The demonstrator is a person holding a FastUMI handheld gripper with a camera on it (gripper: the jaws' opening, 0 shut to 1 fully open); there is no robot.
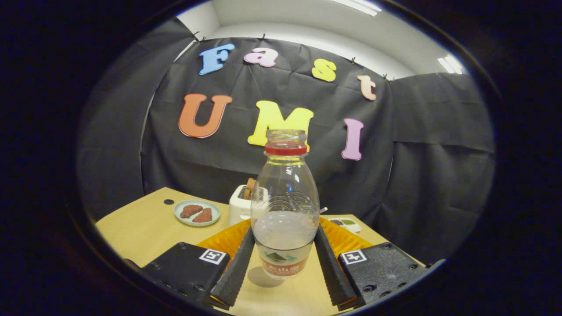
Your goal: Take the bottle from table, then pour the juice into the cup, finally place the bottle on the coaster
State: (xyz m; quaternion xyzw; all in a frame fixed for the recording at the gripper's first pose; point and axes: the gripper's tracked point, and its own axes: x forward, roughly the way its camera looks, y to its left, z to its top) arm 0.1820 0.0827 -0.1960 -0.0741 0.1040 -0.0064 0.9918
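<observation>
One wooden table (140, 228) carries everything here, and across its far half lies an orange mat (224, 239), ribbed and partly hidden by what stands nearer. Beyond the mat sits a white toaster (239, 204) with a slice poking out of its slot, and beside that a pale plate (196, 213) bearing two brown pieces of food, both set well back, likely so the working space stays free. A small white object with green on it (347, 224) lies past the mat on the other side; what it is I cannot tell.

Nearer, the bottle (285, 206) stands upright between the two fingers (235, 270), uncapped, a red ring at its neck, partly filled with clear liquid. The gripper (284, 263) has its ribbed pads pressed against the lower body on both sides, low down where the wall is widest, which should keep it steady. A shadow beneath suggests the bottle is lifted just off the tabletop.
</observation>
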